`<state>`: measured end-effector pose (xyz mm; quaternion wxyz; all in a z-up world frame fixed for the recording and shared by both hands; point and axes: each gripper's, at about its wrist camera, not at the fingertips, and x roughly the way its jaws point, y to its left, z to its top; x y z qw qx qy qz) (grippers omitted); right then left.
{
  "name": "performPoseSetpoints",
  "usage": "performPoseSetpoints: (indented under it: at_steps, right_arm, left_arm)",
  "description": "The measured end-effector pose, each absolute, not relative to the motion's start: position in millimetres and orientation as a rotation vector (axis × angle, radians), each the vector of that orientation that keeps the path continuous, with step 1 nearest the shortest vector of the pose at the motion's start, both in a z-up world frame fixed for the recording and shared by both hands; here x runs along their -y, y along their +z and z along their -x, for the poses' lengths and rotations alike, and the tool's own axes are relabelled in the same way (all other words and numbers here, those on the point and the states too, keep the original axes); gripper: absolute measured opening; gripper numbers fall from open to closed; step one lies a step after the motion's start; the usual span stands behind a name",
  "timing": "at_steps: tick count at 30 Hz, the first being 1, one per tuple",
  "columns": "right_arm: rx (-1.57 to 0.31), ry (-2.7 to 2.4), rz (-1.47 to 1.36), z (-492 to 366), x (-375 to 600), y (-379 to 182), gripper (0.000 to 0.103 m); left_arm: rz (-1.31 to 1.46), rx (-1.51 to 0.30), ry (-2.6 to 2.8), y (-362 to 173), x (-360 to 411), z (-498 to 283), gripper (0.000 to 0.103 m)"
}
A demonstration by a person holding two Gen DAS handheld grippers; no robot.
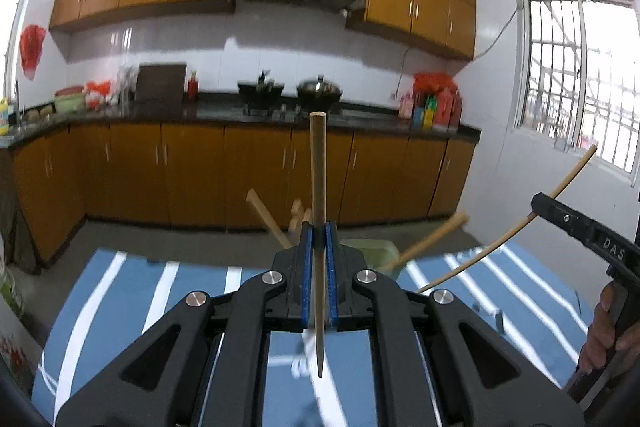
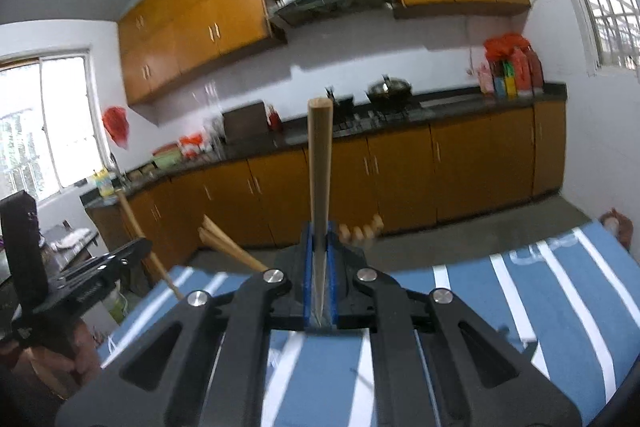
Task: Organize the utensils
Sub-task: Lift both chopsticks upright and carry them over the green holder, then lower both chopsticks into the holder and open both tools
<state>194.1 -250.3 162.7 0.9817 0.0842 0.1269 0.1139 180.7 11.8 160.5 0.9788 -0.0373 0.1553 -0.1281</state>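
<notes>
On the left we hold the left gripper (image 1: 319, 239) with its blue pads (image 1: 306, 267) pressed together on a wooden chopstick (image 1: 318, 211), which stands upright between them, its thick end up against the kitchen cabinets and its thin tip pointing down over the blue striped cloth (image 1: 132, 291). Just behind that gripper, a pale green holder (image 1: 372, 253) sits on the cloth with more wooden utensil handles (image 1: 266, 217) leaning out of it to either side.

Moving right, we see the right gripper (image 2: 319, 239) also pinching a chopstick of its own (image 2: 319, 163); the stick rises straight between the blue pads, thick end uppermost. In the left wrist view this same chopstick appears as a thin, bowed stick crossing the right gripper's black finger, and our hand (image 1: 608, 331) wraps the handle below. Beyond the right gripper, blurred utensil handles (image 2: 360, 231) poke up near the far edge of the cloth.
</notes>
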Motion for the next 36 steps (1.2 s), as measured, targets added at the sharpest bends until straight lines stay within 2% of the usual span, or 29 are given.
performPoseSetpoints:
  at_steps: [9,15,28,29,31,32,36]
  right_arm:
    - [-0.205,0.196,-0.115,-233,231,180,0.008]
    - [-0.259,0.173,-0.102,-267,228,163,0.008]
    - [-0.384,0.183,-0.114,-299,223,127,0.008]
    - [-0.387,0.180,-0.124,-299,224,126,0.010]
    - [-0.387,0.177,-0.129,-298,224,125,0.011]
    - [-0.383,0.176,-0.132,-296,224,126,0.012]
    - [-0.354,0.169,-0.133,-285,227,133,0.019]
  left_arm:
    - [0.162,-0.176,-0.229,192,6,-214,0.007]
    - [0.169,-0.122,-0.177,180,20,-241,0.007]
    - [0.175,-0.211,-0.205,142,27,-261,0.007]
    - [0.178,-0.218,-0.209,142,26,-261,0.011]
    - [0.176,-0.228,-0.207,142,25,-261,0.032]
    - [0.177,-0.220,-0.202,143,23,-257,0.047]
    - [0.184,-0.205,-0.198,151,18,-249,0.048]
